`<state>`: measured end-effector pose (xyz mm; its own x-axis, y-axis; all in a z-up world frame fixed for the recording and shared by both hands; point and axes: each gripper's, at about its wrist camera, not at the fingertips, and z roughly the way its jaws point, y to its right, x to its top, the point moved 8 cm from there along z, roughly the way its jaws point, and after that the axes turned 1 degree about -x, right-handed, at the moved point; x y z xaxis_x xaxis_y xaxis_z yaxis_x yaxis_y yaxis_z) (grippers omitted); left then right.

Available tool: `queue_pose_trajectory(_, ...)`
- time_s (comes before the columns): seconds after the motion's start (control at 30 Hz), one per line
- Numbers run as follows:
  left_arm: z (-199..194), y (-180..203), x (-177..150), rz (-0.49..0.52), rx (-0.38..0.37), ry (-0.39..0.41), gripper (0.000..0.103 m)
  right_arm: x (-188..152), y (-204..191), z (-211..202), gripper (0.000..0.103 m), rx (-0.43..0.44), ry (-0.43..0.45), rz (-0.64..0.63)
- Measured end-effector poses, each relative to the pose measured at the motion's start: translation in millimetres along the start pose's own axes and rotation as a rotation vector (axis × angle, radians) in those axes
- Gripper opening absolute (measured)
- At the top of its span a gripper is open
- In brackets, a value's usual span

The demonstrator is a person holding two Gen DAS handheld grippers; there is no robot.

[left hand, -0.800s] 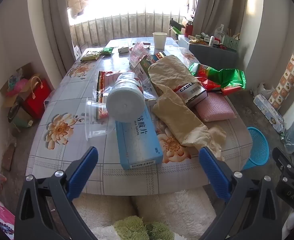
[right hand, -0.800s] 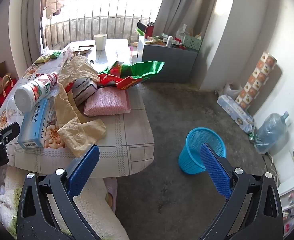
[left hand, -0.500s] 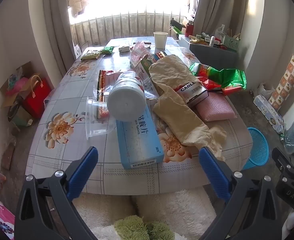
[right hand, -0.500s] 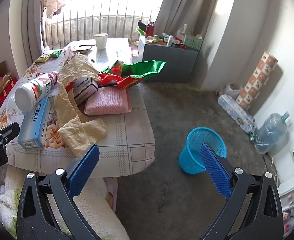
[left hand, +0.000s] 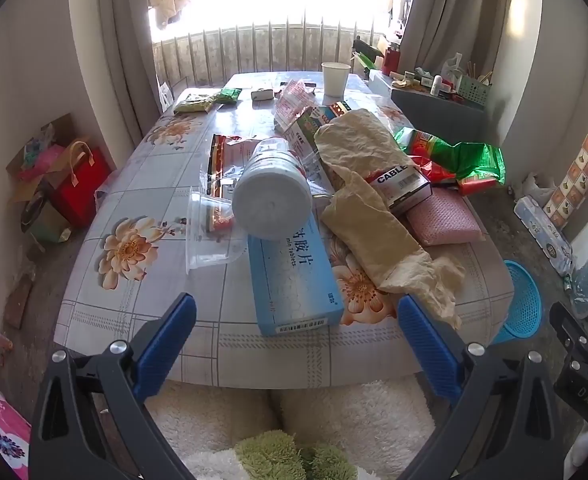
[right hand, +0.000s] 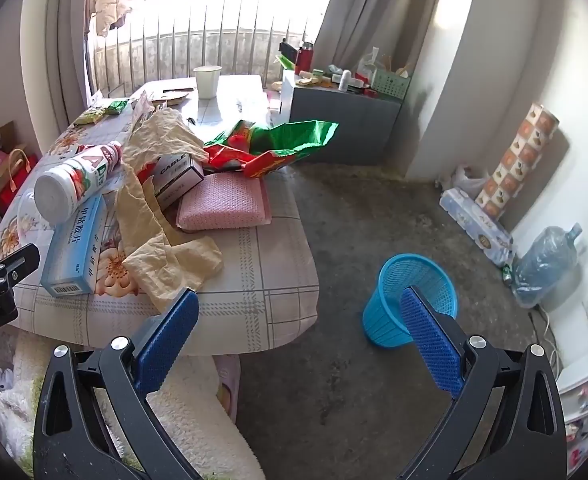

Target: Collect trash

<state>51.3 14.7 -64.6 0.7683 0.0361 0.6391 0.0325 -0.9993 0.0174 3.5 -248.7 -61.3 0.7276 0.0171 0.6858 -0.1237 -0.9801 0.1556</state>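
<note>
Left wrist: left claw (left hand: 294, 320) spread wide, empty, short of tabletop (left hand: 133, 308) edge. Blue tablet box (left hand: 294, 276) nearest, stiff, light; grip across narrow sides. Yogurt bottle (left hand: 271, 196) lying on it, likely to roll. Crumpled tan paper (left hand: 374, 220) soft.

Right wrist: right claw (right hand: 300, 320) spread wide, empty, above floor. Blue basket (right hand: 410, 300) on floor beside tabletop. Barely any shift versus earlier frames.

left wrist: off the table's (left hand: 141, 336) near edge, above it, facing down its length toward the window | right wrist: off the near right corner, turned right over the floor toward the blue basket (right hand: 410, 300) | shared by the 2 views: blue box (left hand: 294, 276), bottle (left hand: 271, 196), tan paper (right hand: 161, 216), pink pad (right hand: 221, 204), basket
</note>
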Motion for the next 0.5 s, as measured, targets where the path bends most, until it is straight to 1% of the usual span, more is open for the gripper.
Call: queue_pose_trajectory(0.5,-0.4,-2.9,-3.1,-0.003,0.012,-0.001,0.099,6.9,0.9,-6.8,0.096,0.004,-0.005,0.002)
